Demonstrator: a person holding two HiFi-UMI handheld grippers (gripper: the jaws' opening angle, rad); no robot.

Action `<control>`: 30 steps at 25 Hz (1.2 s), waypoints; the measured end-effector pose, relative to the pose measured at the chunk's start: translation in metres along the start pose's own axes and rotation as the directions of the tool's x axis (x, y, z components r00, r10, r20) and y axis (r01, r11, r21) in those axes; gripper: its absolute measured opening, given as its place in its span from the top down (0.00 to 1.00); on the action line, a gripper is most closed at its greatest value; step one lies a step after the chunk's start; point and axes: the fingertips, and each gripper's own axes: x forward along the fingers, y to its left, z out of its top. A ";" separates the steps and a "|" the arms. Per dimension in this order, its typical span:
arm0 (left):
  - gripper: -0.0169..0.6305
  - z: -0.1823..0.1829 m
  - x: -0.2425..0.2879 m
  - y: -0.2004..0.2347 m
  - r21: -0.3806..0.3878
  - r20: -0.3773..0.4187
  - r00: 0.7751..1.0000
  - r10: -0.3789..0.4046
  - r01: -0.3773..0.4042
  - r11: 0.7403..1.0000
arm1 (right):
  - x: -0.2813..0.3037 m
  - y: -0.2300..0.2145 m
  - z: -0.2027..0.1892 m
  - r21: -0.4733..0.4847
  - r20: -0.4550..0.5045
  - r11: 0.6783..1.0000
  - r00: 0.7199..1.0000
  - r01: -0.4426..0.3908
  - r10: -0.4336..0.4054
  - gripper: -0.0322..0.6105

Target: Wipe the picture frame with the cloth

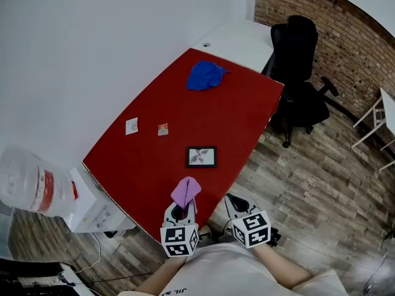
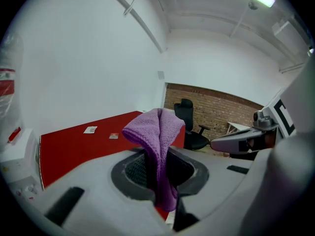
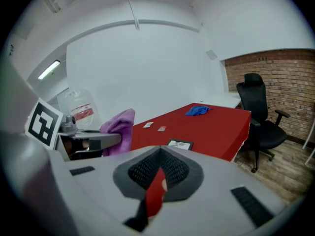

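A small black picture frame [image 1: 202, 156] lies flat on the red table [image 1: 247, 110], a little ahead of both grippers; in the right gripper view the frame [image 3: 179, 144] shows beyond the jaws. My left gripper [image 1: 181, 209] hovers over the table's near edge, shut on a purple cloth [image 1: 185, 192] that stands up from its jaws and droops over them [image 2: 158, 139]. My right gripper [image 1: 236, 203] is beside it, just off the table's edge over the floor, its jaws closed together with nothing held [image 3: 158, 173]. A blue cloth [image 1: 207, 76] lies crumpled at the table's far end.
Two small cards [image 1: 131, 126] [image 1: 163, 129] lie on the table's left side. A black office chair [image 1: 299, 73] stands right of the table by a brick wall. A water bottle [image 1: 31, 184] on a white unit stands at the near left. A white desk [image 1: 237, 39] adjoins the far end.
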 end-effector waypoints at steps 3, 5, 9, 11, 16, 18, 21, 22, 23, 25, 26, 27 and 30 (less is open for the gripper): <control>0.89 -0.004 -0.001 0.001 -0.010 -0.006 1.000 0.001 -0.001 1.000 | 0.000 0.000 -0.002 0.000 -0.006 1.000 1.000 0.006 -0.006 0.95; 0.89 -0.004 -0.002 0.001 -0.008 -0.007 1.000 0.000 0.000 1.000 | -0.001 0.000 -0.002 -0.008 -0.009 1.000 1.000 0.013 -0.013 0.95; 0.89 -0.003 -0.003 -0.003 0.002 -0.007 1.000 -0.005 0.005 1.000 | -0.001 0.003 -0.003 -0.031 -0.020 0.999 1.000 0.017 -0.017 0.95; 0.89 -0.004 -0.003 -0.006 0.006 -0.010 1.000 -0.010 0.010 1.000 | -0.003 0.004 -0.005 -0.034 -0.026 0.999 1.000 0.017 -0.018 0.95; 0.89 -0.004 -0.002 -0.012 0.009 -0.010 1.000 -0.020 0.020 1.000 | -0.004 0.002 -0.004 -0.046 -0.022 0.999 1.000 0.014 -0.015 0.95; 0.89 -0.004 -0.002 -0.013 0.011 -0.012 1.000 -0.019 0.020 1.000 | -0.005 0.003 -0.005 -0.046 -0.025 0.999 1.000 0.012 -0.013 0.95; 0.89 -0.006 -0.003 -0.013 0.012 -0.017 1.000 -0.020 0.021 1.000 | -0.005 0.004 -0.008 -0.046 -0.029 0.999 1.000 0.009 -0.011 0.95; 0.89 -0.006 -0.003 -0.013 0.012 -0.018 1.000 -0.021 0.021 1.000 | -0.005 0.004 -0.008 -0.047 -0.030 0.999 1.000 0.009 -0.010 0.95; 0.89 -0.006 -0.002 -0.014 0.013 -0.018 1.000 -0.021 0.021 1.000 | -0.005 0.004 -0.008 -0.048 -0.030 0.999 1.000 0.009 -0.010 0.95; 0.89 -0.006 -0.001 -0.015 0.013 -0.019 1.000 -0.022 0.022 1.000 | -0.005 0.003 -0.007 -0.050 -0.030 0.999 1.000 0.007 -0.008 0.95; 0.89 -0.006 0.000 -0.015 0.013 -0.020 1.000 -0.023 0.023 1.000 | -0.004 0.003 -0.007 -0.050 -0.031 0.999 0.999 0.005 -0.007 0.95; 0.89 -0.006 0.000 -0.015 0.012 -0.020 0.999 -0.025 0.025 1.000 | -0.004 0.002 -0.008 -0.050 -0.033 0.999 0.999 0.005 -0.006 0.95; 0.89 -0.007 0.002 -0.016 0.008 -0.021 0.999 -0.030 0.030 1.000 | -0.002 0.001 -0.009 -0.053 -0.038 0.999 0.999 0.005 -0.007 0.95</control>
